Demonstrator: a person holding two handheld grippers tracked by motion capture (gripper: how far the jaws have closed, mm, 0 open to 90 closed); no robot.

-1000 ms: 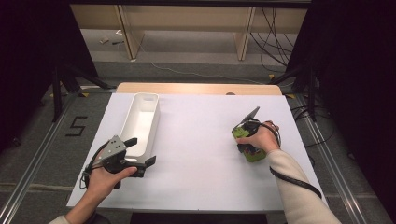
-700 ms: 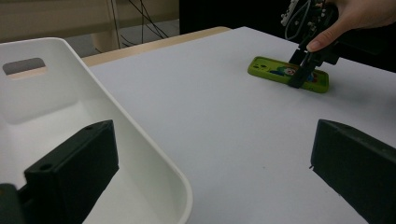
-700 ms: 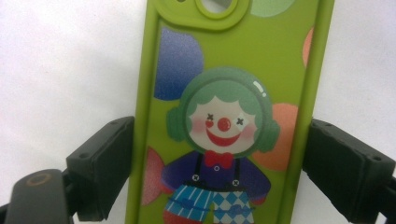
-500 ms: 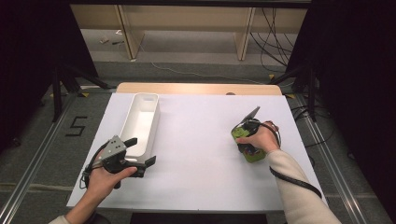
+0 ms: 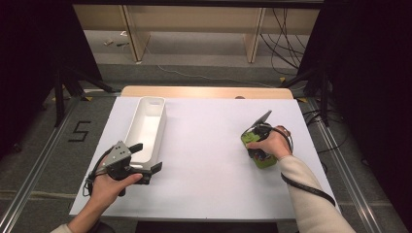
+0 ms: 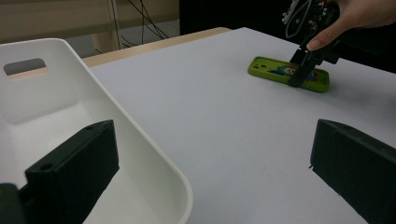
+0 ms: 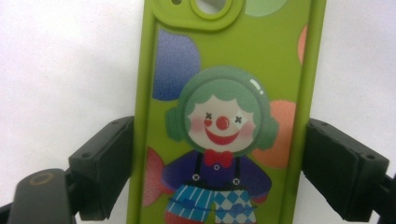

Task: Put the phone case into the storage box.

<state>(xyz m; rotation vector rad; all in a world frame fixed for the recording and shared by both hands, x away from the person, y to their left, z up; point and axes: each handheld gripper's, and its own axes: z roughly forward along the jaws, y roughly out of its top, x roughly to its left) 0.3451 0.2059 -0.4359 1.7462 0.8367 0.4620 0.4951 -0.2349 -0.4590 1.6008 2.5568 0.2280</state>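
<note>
**A:** Where's my right hand-held gripper [image 7: 219, 177] at?

**B:** Straddling the green phone case [image 7: 229, 107], one jaw on each long edge. Its jaws have just been closing a little with the case between them. The left pad looks to be on the rim; on the other side I see a sliver of gap, so I'd call it not yet clamped.

**A:** How do I expect the case to handle?

**B:** Light, I'd judge, and somewhat flexible if it's an empty shell. The printed back looks glossy, so likely slick. I'd pinch across the narrow width, on the raised side rims near the middle, gently, so it doesn't bow or squirt out.

**A:** And it lies where?

**B:** Flat on the white table [image 5: 209, 145], clown print up, at the right side, directly under that gripper.

**A:** My left hand-held gripper [image 5: 145, 170]?

**B:** Spread wide, holding nothing, at the near end of the white bin [image 5: 145, 128], well apart from the case.
</note>
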